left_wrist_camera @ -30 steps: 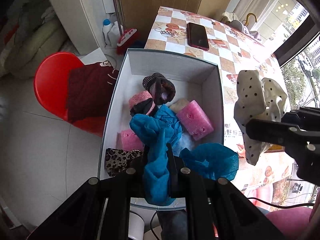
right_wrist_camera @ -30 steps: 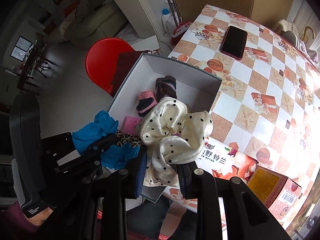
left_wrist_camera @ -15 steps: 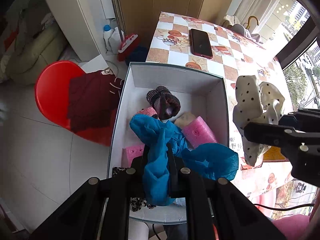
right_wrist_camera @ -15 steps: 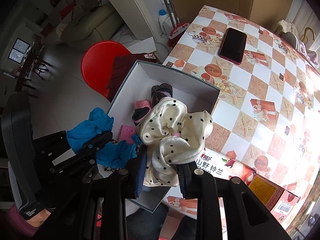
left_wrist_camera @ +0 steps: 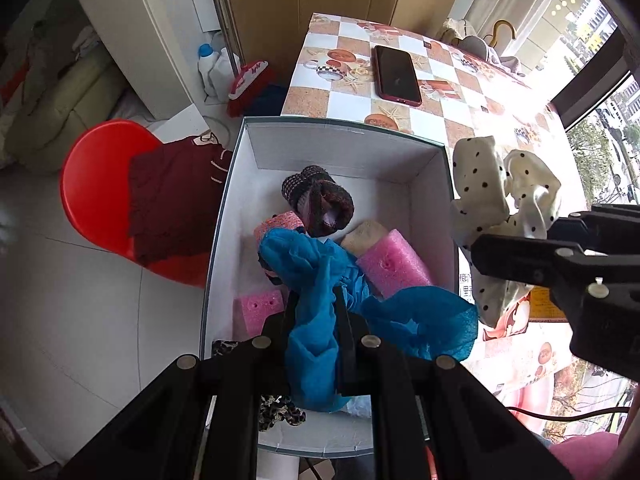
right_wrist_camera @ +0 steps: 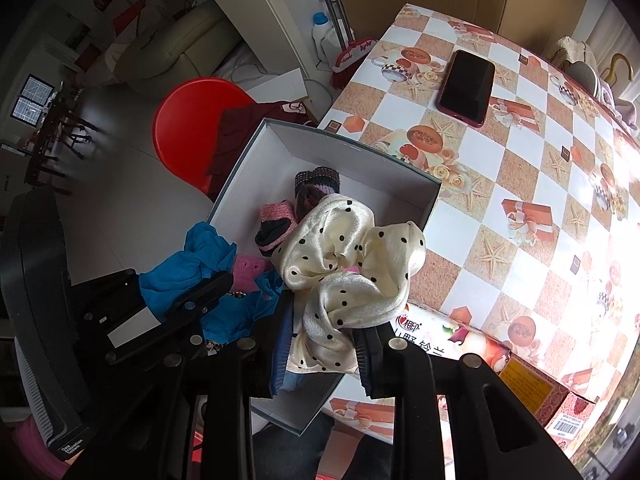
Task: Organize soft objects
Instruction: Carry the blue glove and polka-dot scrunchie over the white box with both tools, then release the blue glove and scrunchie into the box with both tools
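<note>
My left gripper (left_wrist_camera: 316, 300) is shut on a blue cloth (left_wrist_camera: 316, 280) that hangs above the open white box (left_wrist_camera: 344, 152); the same cloth (right_wrist_camera: 188, 264) shows at the left of the right wrist view. My right gripper (right_wrist_camera: 324, 336) is shut on a cream polka-dot scrunchie (right_wrist_camera: 344, 264), held over the box's right wall (right_wrist_camera: 424, 204); the scrunchie (left_wrist_camera: 504, 200) appears right of the box in the left wrist view. Inside the box lie pink foam pieces (left_wrist_camera: 392, 264), a dark knitted piece (left_wrist_camera: 320, 200) and a leopard-print cloth (left_wrist_camera: 276, 408).
The box stands at the left edge of a checkered table (right_wrist_camera: 520, 168). A phone (left_wrist_camera: 396, 74) lies further back on it. A printed carton (right_wrist_camera: 532, 380) sits near the front right. On the floor stands a red stool (left_wrist_camera: 92, 184) with a maroon garment (left_wrist_camera: 172, 204).
Both grippers have drifted slightly with their loads; the box and table have slid down and right in the left wrist view. Both grips are unchanged.
</note>
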Available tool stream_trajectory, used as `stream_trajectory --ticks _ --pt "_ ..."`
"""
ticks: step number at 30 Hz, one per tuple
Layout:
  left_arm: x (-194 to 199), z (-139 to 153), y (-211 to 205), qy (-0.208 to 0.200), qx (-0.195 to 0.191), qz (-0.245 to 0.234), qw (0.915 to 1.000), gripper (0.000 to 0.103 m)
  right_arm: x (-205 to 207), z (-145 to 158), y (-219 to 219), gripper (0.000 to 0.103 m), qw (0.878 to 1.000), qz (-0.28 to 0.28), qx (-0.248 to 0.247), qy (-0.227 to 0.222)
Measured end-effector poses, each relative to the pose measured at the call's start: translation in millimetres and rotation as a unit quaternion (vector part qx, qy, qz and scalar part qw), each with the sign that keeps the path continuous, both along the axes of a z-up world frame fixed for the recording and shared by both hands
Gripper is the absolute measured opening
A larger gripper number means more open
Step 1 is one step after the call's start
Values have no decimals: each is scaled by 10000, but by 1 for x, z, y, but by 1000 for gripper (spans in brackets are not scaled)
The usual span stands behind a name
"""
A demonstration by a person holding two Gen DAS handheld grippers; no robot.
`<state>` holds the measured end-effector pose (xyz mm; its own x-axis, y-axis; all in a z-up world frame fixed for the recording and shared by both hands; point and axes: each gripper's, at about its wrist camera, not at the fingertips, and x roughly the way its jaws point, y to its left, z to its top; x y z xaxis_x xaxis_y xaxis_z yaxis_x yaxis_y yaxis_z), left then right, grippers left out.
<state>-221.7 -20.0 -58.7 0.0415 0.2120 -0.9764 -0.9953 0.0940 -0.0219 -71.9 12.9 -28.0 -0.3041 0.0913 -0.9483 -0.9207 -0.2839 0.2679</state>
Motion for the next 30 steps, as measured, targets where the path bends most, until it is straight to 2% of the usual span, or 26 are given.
stream_trajectory --ticks 25,27,28,29,30 --pt "7 -19 4 -80 -192 -63 9998 14 -7 -21 13 30 9997 17 -115 -194" --pt "9 -12 1 -75 92 -127 9998 24 -8 -19 13 30 9999 79 -98 -107" --pt "11 -8 -1 -4 249 -166 9996 44 -9 -19 13 30 9999 106 -84 -92" --pt "11 -5 -2 80 400 -181 9990 66 -8 -18 13 36 9999 118 -78 -96" --pt "12 -1 -4 168 513 -191 9984 74 -7 -18 12 52 9999 111 -80 -87"
